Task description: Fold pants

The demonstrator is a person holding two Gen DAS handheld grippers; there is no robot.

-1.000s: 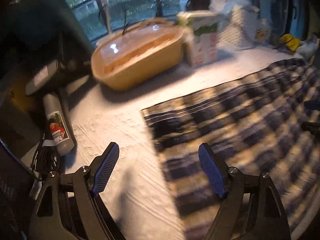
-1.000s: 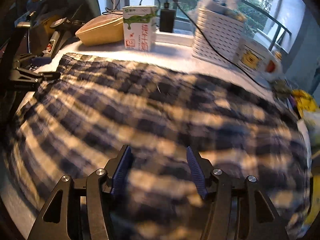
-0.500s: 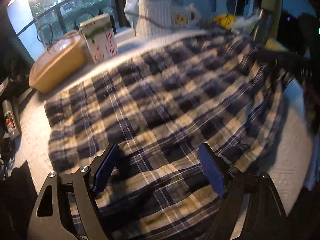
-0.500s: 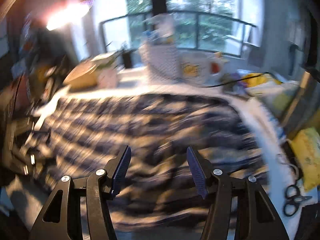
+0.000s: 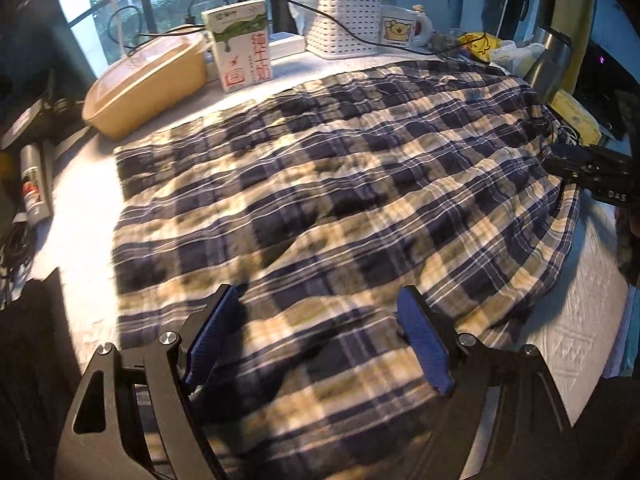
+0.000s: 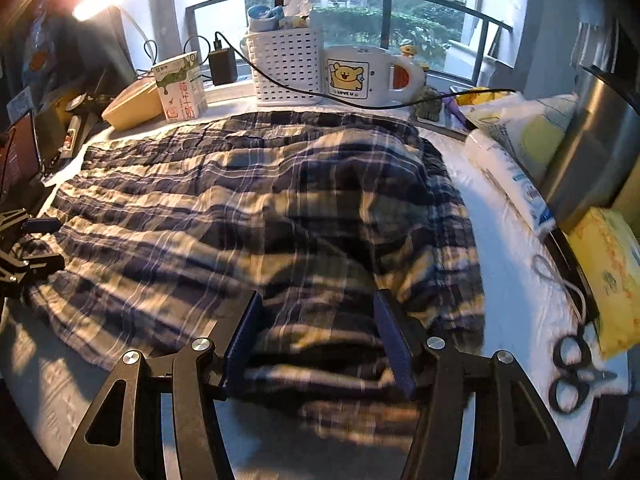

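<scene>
Blue-and-cream plaid pants [image 5: 340, 184] lie spread flat on a white table cover [image 5: 76, 216], wrinkled, with the bunched waist end [image 6: 448, 200] at the right. My left gripper [image 5: 320, 328] hangs open over the near edge of the cloth, with nothing pinched between its blue pads. Over the near right part of the pants my right gripper [image 6: 318, 324] stands open, and fabric lies below its gap. Each gripper shows in the other's view: the right gripper [image 5: 588, 168] at the waist end, the left gripper [image 6: 24, 248] at the left end.
Along the window stand a tan lidded container [image 5: 148, 80], a milk carton [image 5: 240, 44], a white basket [image 6: 286, 68] and a bear mug [image 6: 360, 74]. Scissors [image 6: 572, 372], a yellow pack [image 6: 612, 280] and a steel flask [image 6: 592, 152] sit at the right. A spray can [image 5: 34, 184] lies left.
Both cameras swung and pulled back. The left gripper came from the pants' left end to their near edge. The right one shifted toward the waist end. Neither gripper's opening changed.
</scene>
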